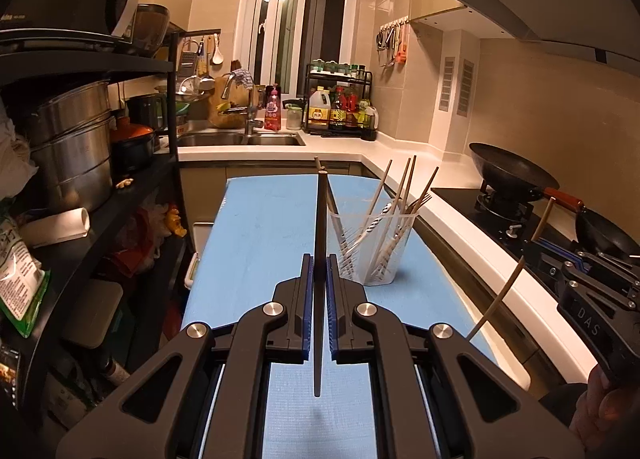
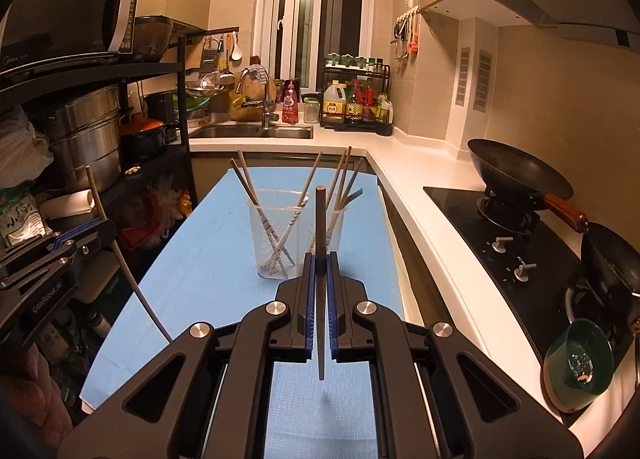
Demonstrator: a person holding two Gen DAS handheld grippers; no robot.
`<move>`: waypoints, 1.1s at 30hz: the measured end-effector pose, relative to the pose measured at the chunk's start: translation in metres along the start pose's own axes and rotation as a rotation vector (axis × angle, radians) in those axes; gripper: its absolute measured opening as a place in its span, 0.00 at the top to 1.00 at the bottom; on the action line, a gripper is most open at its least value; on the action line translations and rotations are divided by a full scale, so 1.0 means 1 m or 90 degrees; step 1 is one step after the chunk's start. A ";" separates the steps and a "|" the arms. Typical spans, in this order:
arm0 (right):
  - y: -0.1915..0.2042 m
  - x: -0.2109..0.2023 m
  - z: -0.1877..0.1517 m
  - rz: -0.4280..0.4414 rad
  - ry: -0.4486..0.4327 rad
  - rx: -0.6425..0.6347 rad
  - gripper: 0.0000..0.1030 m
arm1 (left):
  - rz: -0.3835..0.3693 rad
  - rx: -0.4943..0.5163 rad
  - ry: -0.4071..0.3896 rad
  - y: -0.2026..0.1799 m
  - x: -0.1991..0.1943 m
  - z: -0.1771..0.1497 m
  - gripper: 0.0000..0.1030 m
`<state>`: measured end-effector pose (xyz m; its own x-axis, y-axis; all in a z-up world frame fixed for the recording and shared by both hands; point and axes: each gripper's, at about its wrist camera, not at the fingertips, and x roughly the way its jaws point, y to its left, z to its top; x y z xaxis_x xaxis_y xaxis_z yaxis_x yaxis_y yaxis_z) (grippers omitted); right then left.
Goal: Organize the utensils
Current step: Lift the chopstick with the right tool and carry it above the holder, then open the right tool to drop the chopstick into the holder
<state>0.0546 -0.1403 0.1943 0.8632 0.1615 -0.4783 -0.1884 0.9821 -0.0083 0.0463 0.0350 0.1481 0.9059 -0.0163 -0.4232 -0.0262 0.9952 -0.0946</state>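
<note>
A clear plastic cup (image 1: pixel 374 247) stands on the blue mat (image 1: pixel 260 227) and holds several chopsticks and a fork. My left gripper (image 1: pixel 319 271) is shut on one chopstick (image 1: pixel 320 227), held upright just left of the cup. My right gripper (image 2: pixel 319 275) is shut on another chopstick (image 2: pixel 320 227), held upright just in front of the cup (image 2: pixel 294 235). The right gripper shows in the left wrist view (image 1: pixel 560 255) with its chopstick (image 1: pixel 496 299). The left gripper shows in the right wrist view (image 2: pixel 80 235) with its chopstick (image 2: pixel 120 255).
A black shelf rack (image 1: pixel 100 163) with steel pots stands on the left. A white counter (image 2: pixel 432 219) with a hob, two woks (image 2: pixel 516 175) and a green bowl (image 2: pixel 580 363) runs along the right. A sink (image 1: pixel 240 139) and a bottle rack sit at the back.
</note>
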 end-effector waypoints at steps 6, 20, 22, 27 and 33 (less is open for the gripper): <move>-0.001 0.004 0.027 0.002 -0.003 -0.003 0.95 | -0.008 0.006 0.008 -0.004 0.006 0.009 0.94; -0.018 0.047 0.097 0.021 -0.014 0.000 0.95 | -0.040 0.006 0.056 0.006 0.060 0.056 0.94; -0.022 0.059 0.111 0.030 -0.014 0.011 0.95 | -0.045 0.003 0.055 0.006 0.067 0.069 0.94; -0.031 0.086 0.147 0.051 -0.017 0.042 0.95 | -0.069 0.001 0.041 -0.001 0.086 0.117 0.94; -0.031 0.113 0.182 0.046 -0.055 0.048 0.95 | -0.085 0.004 -0.015 -0.020 0.109 0.173 0.94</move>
<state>0.2433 -0.1350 0.3006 0.8867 0.2362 -0.3974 -0.2182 0.9717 0.0905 0.2183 0.0298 0.2600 0.9110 -0.1463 -0.3856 0.0977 0.9849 -0.1429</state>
